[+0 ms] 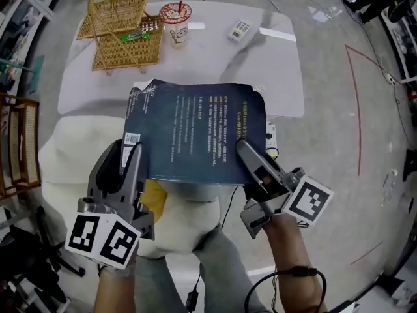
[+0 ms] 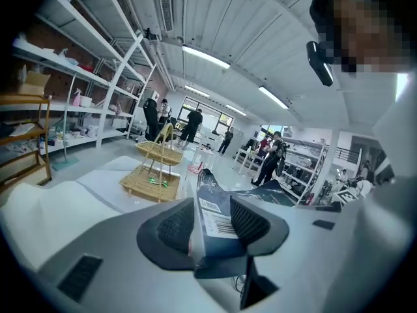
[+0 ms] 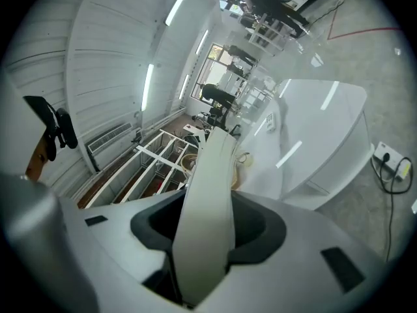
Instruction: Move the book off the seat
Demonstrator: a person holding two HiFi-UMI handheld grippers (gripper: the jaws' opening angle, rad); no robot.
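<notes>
Dark-blue book (image 1: 195,132) held up over cream seat (image 1: 65,155), just beside white worktop (image 1: 280,70). L hand-held gripper (image 1: 132,154) clamped on book's near-left corner, R hand-held gripper (image 1: 246,152) clamped on near-right edge.

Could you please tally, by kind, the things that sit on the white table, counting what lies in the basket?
Wicker basket: 1
Lidded cup: 1
Green packet: 1
Keypad device: 1
Total: 4
</notes>
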